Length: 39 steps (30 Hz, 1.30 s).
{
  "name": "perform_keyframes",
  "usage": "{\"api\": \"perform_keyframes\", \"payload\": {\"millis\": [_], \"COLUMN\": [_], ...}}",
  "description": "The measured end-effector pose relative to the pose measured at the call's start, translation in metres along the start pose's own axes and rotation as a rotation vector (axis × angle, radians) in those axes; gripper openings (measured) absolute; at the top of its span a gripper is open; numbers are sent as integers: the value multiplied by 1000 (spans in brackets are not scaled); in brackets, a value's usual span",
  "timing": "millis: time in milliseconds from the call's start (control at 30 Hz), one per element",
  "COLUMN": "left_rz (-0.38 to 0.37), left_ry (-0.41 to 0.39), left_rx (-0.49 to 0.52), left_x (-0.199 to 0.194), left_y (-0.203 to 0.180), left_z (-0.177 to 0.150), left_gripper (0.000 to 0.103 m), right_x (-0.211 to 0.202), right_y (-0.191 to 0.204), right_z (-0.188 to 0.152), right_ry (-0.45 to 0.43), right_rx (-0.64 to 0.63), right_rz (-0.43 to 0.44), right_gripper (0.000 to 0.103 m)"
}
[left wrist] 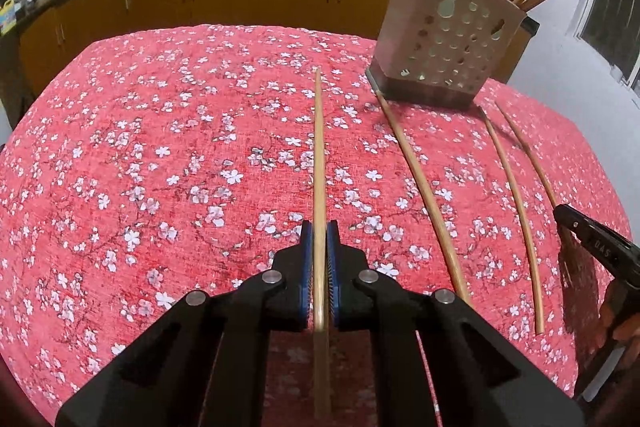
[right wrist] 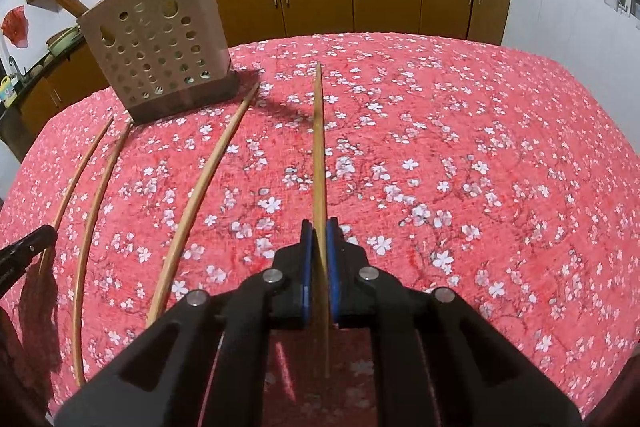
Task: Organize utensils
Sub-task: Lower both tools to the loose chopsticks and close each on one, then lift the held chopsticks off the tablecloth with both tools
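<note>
left tool (left wrist: 319, 227): closed on a chopstick (left wrist: 319, 155), long axis pointing ahead, left of the holder (left wrist: 444, 43) | right tool (right wrist: 319, 225): clamped on another chopstick (right wrist: 319, 147), right of the holder (right wrist: 160, 43) | three chopsticks left on the table (left wrist: 160, 147) between the tools | neither arm judged clearly nearer the holder

The bench (left wrist: 160, 147) is wearing a red cloth with white blossoms. A perforated holder (left wrist: 444, 47) is standing at the far right, three chopsticks (left wrist: 424, 183) lying near it.
</note>
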<state>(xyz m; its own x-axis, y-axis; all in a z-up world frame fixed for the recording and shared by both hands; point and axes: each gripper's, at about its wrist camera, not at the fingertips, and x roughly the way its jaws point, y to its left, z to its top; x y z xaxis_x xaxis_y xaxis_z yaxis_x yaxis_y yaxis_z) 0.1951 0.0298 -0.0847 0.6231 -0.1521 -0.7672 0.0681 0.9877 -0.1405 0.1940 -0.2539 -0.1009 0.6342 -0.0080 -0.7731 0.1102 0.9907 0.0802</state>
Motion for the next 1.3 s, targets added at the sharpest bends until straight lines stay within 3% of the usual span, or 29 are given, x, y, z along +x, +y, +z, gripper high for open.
{"api": "perform_keyframes", "payload": {"millis": [1300], "left_rz": [13], "left_ry": [2], "left_rx": [27], "left_x": [-1], "left_y": [-9], "left_z": [-5], "left_gripper": [9], "right_x": [-1], "right_y": [-1], "right_z": [-2], "right_ry": [0], "right_rx": [-1], "right_rz": [8], "right_gripper": [10]}}
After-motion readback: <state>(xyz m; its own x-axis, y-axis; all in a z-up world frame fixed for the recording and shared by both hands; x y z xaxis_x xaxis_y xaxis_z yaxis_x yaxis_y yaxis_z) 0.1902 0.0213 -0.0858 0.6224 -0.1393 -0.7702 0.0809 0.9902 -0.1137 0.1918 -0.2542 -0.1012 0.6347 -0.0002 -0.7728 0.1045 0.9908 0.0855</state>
